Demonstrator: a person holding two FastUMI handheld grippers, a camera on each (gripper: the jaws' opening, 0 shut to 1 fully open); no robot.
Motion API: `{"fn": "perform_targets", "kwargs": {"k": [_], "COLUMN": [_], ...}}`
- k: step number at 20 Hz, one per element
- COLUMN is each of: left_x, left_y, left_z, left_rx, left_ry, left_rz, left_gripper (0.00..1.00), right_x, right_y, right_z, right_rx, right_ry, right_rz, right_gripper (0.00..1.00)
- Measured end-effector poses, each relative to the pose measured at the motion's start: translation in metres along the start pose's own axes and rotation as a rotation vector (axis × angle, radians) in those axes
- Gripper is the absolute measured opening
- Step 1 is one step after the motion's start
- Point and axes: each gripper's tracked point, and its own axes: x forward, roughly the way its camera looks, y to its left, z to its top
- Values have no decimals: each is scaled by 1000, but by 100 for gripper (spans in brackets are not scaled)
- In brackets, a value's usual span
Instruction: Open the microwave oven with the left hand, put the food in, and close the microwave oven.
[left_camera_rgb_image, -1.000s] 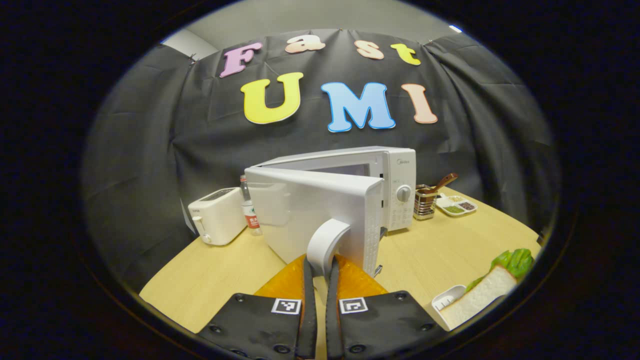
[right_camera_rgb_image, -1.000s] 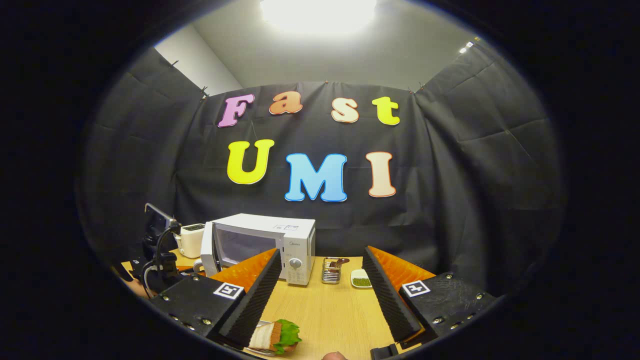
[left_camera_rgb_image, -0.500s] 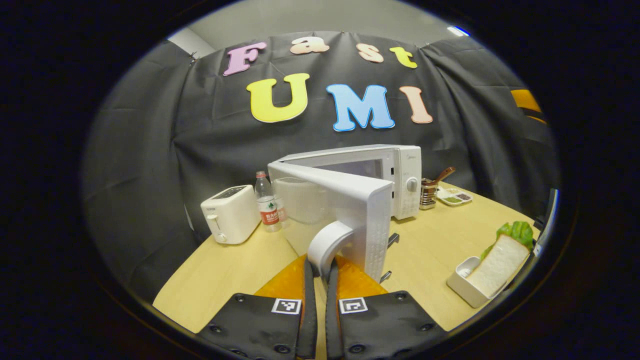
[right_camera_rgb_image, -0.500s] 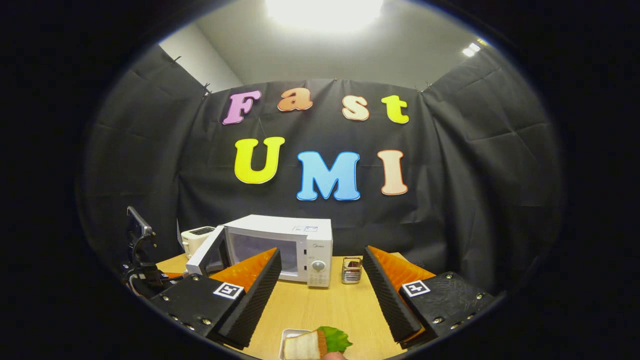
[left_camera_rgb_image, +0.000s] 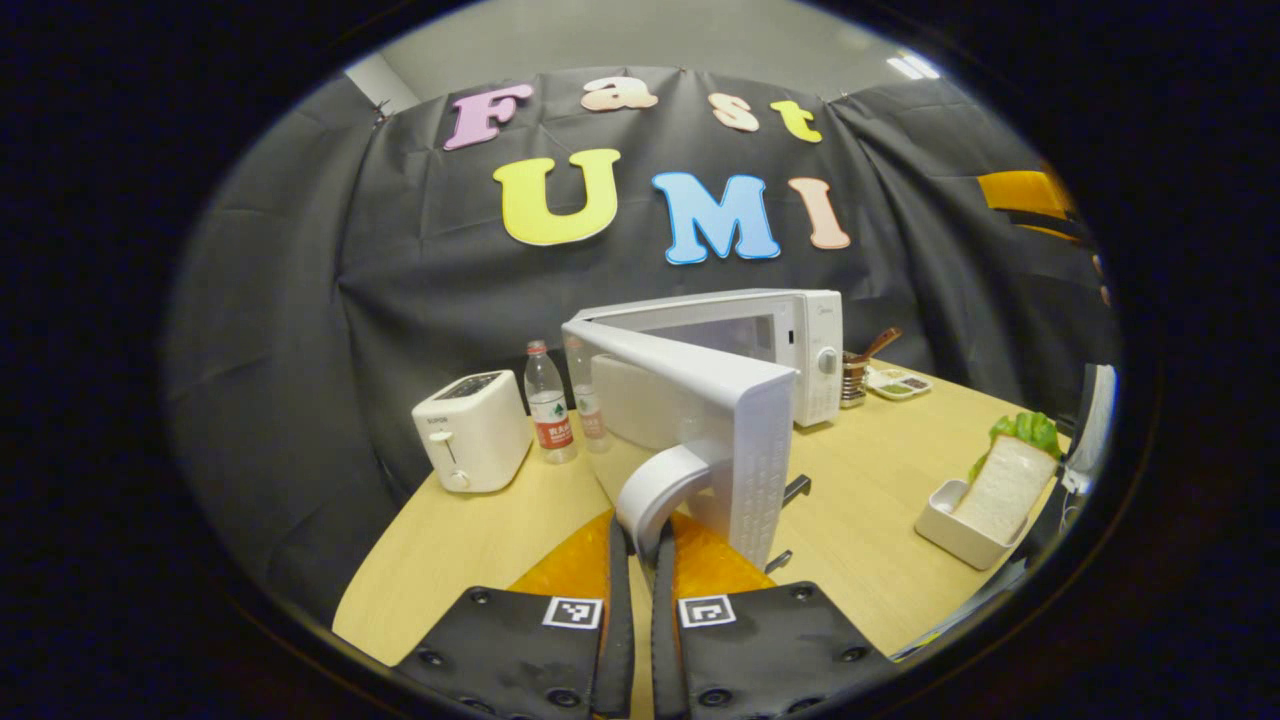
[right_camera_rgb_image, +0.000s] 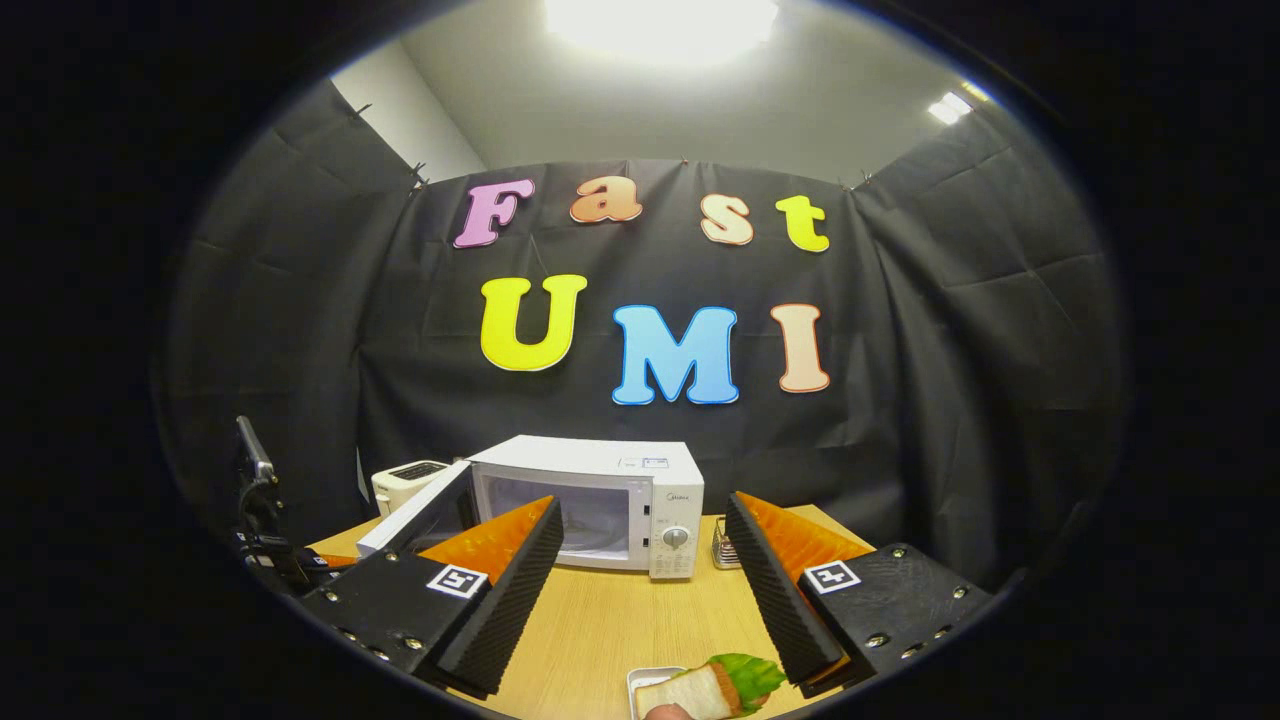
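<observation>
The white microwave (left_camera_rgb_image: 790, 340) (right_camera_rgb_image: 640, 500) stands at the back of the wooden table with its door (left_camera_rgb_image: 700, 420) swung well out. My left gripper (left_camera_rgb_image: 640, 545) is shut on the door's curved white handle (left_camera_rgb_image: 655, 485), in the left gripper view. A sandwich with green lettuce (left_camera_rgb_image: 1010, 465) (right_camera_rgb_image: 715, 685) lies in a small white tray (left_camera_rgb_image: 950, 520) on the table to the right. In the right gripper view my right gripper (right_camera_rgb_image: 645, 600) hangs open above the table, the sandwich just below and between its fingers.
A white toaster (left_camera_rgb_image: 470, 430) and two plastic bottles (left_camera_rgb_image: 548, 400) stand left of the microwave. A metal utensil holder (left_camera_rgb_image: 855, 375) and a divided dish (left_camera_rgb_image: 898, 385) sit to its right. The other gripper's mount (right_camera_rgb_image: 265, 520) appears at far left.
The microwave door has swung further open, pulled by my left gripper. The right gripper view has shifted, with the microwave nearer centre and the sandwich now lower right.
</observation>
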Motion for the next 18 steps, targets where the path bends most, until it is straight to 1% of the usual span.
{"fn": "perform_targets", "kwargs": {"k": [3,6,7,10,11,14,15,16,18], "left_x": [-3,-5,-6,-17,-20,-45,-54,-64,-84], "left_y": [21,34,37,45,49,56,56,56,58], "left_z": [-4,-6,-9,-9,-9,-4,0,6,22], "left_rx": [-7,-32,-40,-51,-53,-46,-51,-58,-70], "left_ry": [-5,-9,-8,1,-2,-14,-23,-33,-64], "left_rz": [3,3,9,68,99,165,186,202,250], "left_gripper": [14,16,19,19,31,76,88,85,88], "right_x": [0,-2,-2,0,1,2,4,5,6], "right_y": [4,3,2,-3,-8,-21,-26,-33,-43], "right_z": [-1,-2,0,-1,1,-1,-2,-5,-10], "right_rx": [5,5,1,-3,2,31,34,36,59], "right_ry": [5,17,13,30,31,49,61,76,103], "right_rz": [-34,-49,-48,-28,-25,-3,5,11,32], "right_gripper": [99,99,99,99,99,99,99,99,99]}}
